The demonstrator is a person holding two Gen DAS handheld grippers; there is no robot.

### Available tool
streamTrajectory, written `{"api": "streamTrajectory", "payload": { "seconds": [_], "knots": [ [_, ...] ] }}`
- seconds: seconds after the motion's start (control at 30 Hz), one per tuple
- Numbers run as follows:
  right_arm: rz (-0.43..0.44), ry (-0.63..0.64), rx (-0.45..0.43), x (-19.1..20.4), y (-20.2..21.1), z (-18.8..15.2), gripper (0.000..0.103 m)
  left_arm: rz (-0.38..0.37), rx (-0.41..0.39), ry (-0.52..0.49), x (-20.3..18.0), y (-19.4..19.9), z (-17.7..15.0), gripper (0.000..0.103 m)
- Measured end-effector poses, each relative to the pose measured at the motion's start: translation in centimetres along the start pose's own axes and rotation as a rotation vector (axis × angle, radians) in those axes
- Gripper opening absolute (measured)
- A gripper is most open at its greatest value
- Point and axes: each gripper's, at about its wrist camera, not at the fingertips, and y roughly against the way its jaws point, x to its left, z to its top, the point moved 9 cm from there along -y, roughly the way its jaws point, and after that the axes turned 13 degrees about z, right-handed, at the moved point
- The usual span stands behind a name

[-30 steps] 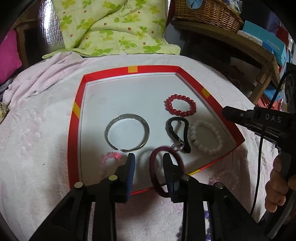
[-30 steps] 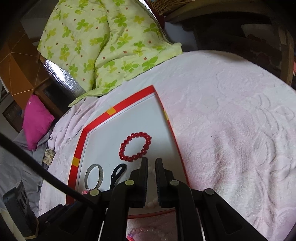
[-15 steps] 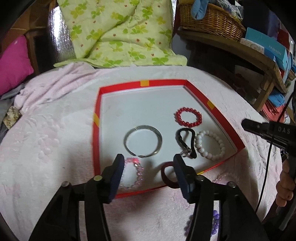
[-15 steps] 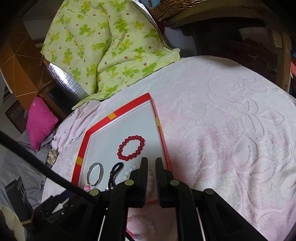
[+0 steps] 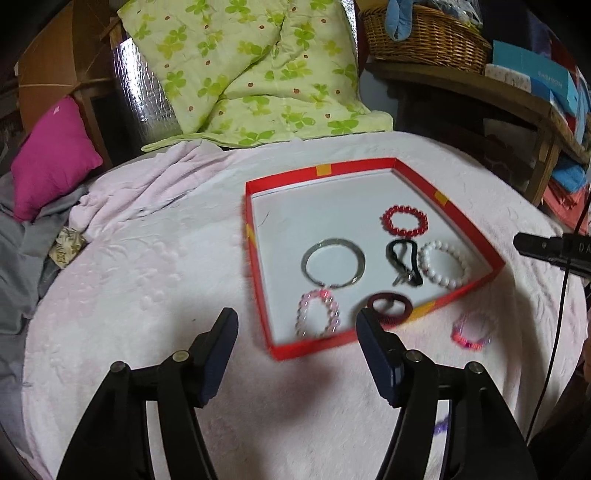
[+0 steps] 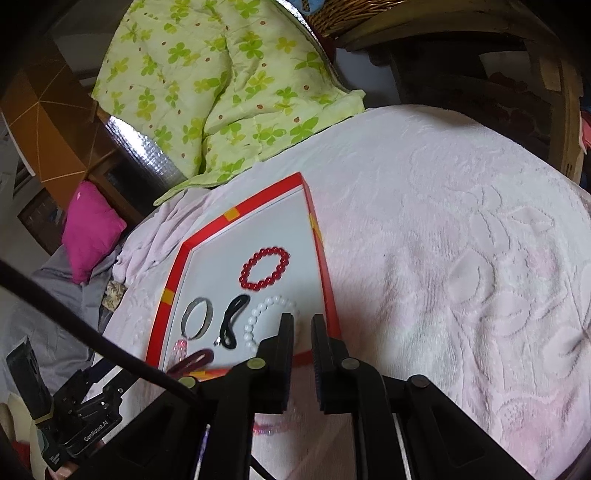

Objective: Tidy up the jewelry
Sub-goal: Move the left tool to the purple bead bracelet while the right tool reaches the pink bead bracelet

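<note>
A red-rimmed white tray lies on the pink blanket. In it are a red bead bracelet, a silver bangle, a black cord loop, a white bead bracelet, a pink bead bracelet and a dark red band. My left gripper is open and empty, above the blanket at the tray's near edge. My right gripper is nearly shut with nothing between its fingers, at the tray's near right corner.
A pink bracelet lies on the blanket outside the tray, and a purple one shows beside my left gripper's body. A green floral quilt, a magenta cushion and a wicker basket on a wooden shelf lie beyond.
My left gripper has opened wide, let go of the dark red band, which now lies in the tray, and pulled back. My right gripper has drawn back slightly.
</note>
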Motion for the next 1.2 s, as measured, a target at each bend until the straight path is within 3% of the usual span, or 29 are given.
{"api": "streamTrajectory", "payload": {
  "seconds": [0.33,0.47,0.77,1.03,1.2],
  "knots": [
    [0.044,0.092,0.041,2.3,0.7,-2.3,0.018,0.022,0.025,0.004,1.5,1.6,-2.6,0.067],
    [0.037,0.12,0.064,3.2,0.0,-3.1,0.018,-0.019,0.027,-0.007,0.2,1.7,-2.7,0.067],
    [0.016,0.068,0.078,1.6,-0.6,-2.9,0.018,-0.038,0.029,-0.026,-2.9,-0.2,-1.2,0.067],
    [0.045,0.025,0.062,0.9,-0.2,-2.4,0.018,0.003,0.039,-0.043,-4.2,-2.2,-0.6,0.067],
    [0.05,0.02,0.066,0.7,-0.3,-2.5,0.018,-0.012,0.029,-0.04,-4.9,-2.5,-0.1,0.068]
  ]
}}
